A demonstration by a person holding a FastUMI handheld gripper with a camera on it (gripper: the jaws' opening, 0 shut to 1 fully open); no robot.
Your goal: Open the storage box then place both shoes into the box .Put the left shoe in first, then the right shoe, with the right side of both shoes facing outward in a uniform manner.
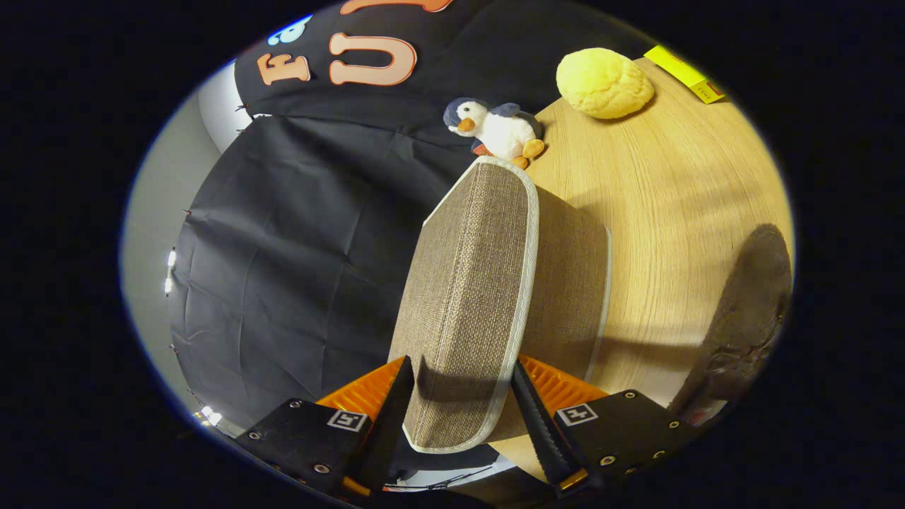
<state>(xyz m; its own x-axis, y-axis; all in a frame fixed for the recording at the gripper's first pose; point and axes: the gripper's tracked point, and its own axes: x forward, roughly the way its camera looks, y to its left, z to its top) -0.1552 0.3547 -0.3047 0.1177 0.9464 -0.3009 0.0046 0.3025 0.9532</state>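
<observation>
The storage box is brown woven fabric with pale trim and stands on the wooden table (679,184). Its lid (470,276) runs from between my fingers out toward the toy penguin, raised off the box body (569,283), which lies just beside it on the table side. My gripper (461,364) is shut on the lid's near edge, one finger pressing each face. A dark shoe (753,304) lies on the table beyond the box, off to the side of my fingers; only part of it shows. The view is rolled sideways.
A plush penguin (498,131) sits at the table's edge just past the lid's far end. A yellow plush lump (603,83) and a yellow card (684,73) lie farther back. Black cloth hangs on the side away from the table.
</observation>
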